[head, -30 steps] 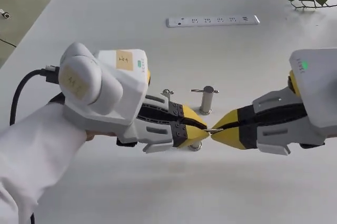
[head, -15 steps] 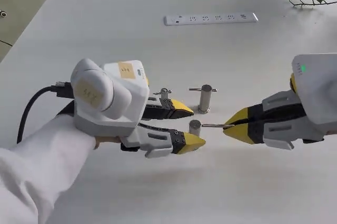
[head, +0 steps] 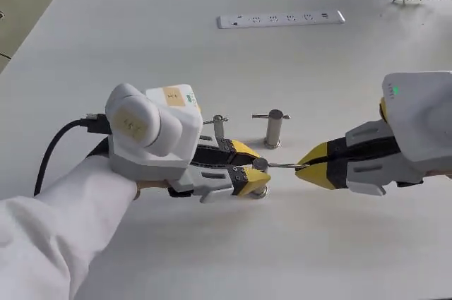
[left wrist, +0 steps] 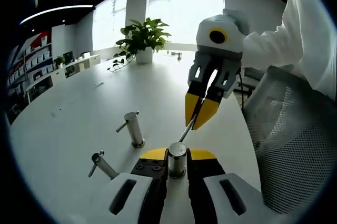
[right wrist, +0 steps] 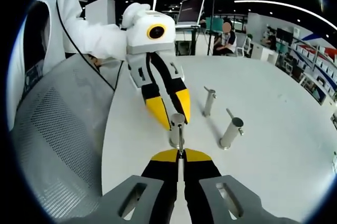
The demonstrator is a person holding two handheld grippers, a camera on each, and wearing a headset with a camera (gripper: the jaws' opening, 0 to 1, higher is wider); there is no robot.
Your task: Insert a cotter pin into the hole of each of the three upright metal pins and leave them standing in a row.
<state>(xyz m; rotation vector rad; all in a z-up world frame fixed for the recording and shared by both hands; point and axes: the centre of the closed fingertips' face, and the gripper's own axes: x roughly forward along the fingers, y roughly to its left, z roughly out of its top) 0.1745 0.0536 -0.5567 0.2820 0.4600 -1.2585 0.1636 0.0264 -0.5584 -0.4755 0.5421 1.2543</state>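
Nearest on the desk (head: 176,46), the left tool (head: 258,167) has its jaws pressed against the sides of the near metal pin (head: 260,164), which stands upright. The right tool (head: 300,166) pinches a cotter pin (head: 282,166) flat between closed tips, its free end at the pin's head. I cannot tell whether that end has entered the hole. The likely failure is a miss: if the thin wire meets solid metal beside the hole, a push could bend it or make it slip in the tips. A sideways push could also tip the near metal pin if the left grip is light. Just beyond stand the second metal pin (head: 273,129) and third metal pin (head: 218,128), each with a cotter through it. A wide swing of either tool could knock them over. A power strip (head: 281,18) lies near the far edge.
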